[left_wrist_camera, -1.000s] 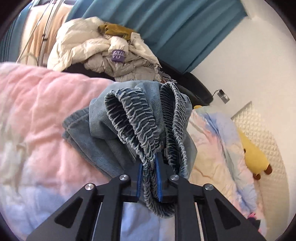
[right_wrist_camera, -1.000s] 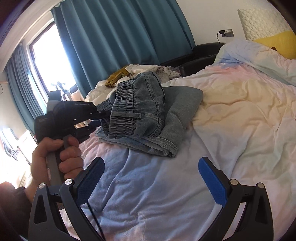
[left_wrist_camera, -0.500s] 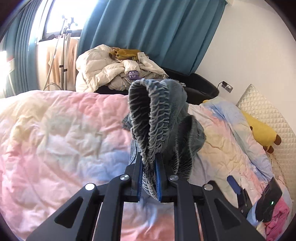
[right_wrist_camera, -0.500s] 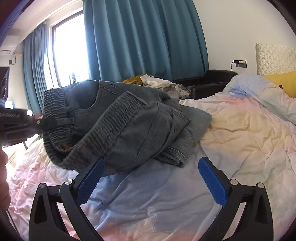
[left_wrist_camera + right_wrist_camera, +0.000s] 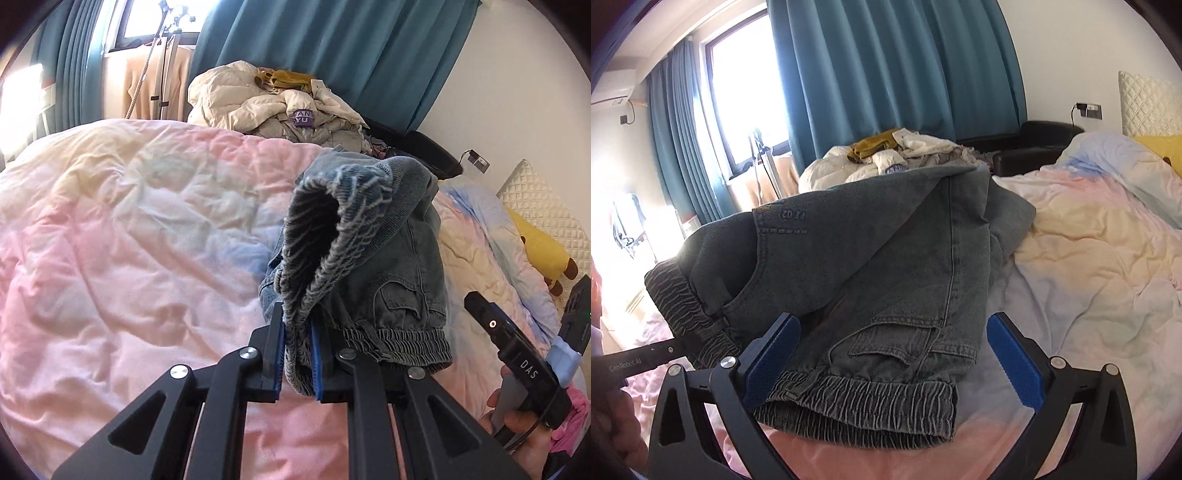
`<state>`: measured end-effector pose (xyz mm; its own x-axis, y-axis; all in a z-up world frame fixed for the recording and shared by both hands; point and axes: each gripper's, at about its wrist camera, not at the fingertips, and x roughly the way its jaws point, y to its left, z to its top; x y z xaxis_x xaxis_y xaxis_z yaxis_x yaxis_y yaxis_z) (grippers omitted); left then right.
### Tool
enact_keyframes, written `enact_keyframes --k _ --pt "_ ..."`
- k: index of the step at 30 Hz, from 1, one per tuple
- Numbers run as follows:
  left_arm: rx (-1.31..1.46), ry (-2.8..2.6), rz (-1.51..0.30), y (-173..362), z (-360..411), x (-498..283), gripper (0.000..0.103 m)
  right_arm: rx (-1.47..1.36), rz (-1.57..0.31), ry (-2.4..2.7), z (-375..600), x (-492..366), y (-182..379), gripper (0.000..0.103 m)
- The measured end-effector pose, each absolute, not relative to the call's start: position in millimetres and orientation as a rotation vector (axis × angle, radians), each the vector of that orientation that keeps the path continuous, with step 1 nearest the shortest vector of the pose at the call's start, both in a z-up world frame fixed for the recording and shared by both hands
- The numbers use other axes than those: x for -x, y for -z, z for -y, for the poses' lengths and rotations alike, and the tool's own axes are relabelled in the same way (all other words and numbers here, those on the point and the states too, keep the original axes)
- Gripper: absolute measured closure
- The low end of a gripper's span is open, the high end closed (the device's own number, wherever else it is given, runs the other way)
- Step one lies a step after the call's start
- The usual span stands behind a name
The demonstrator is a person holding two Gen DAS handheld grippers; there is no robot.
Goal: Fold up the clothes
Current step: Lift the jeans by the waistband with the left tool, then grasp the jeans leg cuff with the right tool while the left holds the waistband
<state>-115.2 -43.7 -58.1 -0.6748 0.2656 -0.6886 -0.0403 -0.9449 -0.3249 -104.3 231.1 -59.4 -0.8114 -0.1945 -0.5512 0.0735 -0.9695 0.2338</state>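
Folded grey-blue jeans [image 5: 373, 243] with a ribbed elastic waistband lie bunched on the pastel quilt [image 5: 129, 236]. My left gripper [image 5: 297, 356] is shut on the waistband and holds that end lifted. In the right wrist view the jeans [image 5: 879, 266] fill the middle, and their elastic band [image 5: 864, 410] lies between the fingers of my right gripper [image 5: 892, 363], which is wide open and touches nothing. The left gripper's tip [image 5: 670, 349] shows at the left edge of that view, on the band. The right gripper's body [image 5: 517, 362] shows at the lower right of the left wrist view.
A heap of cream and mustard clothes [image 5: 280, 103] sits on a dark sofa [image 5: 1030, 147] beyond the bed, under teal curtains [image 5: 886, 66]. A yellow plush toy [image 5: 543, 251] and a quilted headboard [image 5: 546, 206] are at the right. A pink garment [image 5: 570, 424] lies at the lower right.
My left gripper has dragged the jeans toward the near side of the bed. The jeans now reach in between my open right gripper's fingers.
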Motion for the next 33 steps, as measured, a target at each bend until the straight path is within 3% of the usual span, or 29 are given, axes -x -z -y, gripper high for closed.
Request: enact_keyframes --k 11,18,27,31,33 --pt "1.169 -2.644 0.539 68.5 55.3 130.7 0.091 -1.218 0.302 2.801 -223.0 127.2 104.7 0.0" --pt "1.204 -2.54 0.722 74.1 69.2 134.8 0.091 -1.229 0.408 2.854 -238.4 129.9 112.3 0.0" --pt "1.214 -2.411 0.947 86.2 83.6 137.8 0.091 -1.361 0.864 2.632 -271.7 136.3 150.2 0.0" --pt "1.205 -2.417 0.942 86.2 83.3 136.9 0.091 -1.309 0.93 2.585 -273.4 133.7 149.2 0.001" --pt "1.203 -2.418 0.943 86.4 83.5 136.5 0.091 -1.3 0.932 2.569 -271.8 132.2 148.5 0.007"
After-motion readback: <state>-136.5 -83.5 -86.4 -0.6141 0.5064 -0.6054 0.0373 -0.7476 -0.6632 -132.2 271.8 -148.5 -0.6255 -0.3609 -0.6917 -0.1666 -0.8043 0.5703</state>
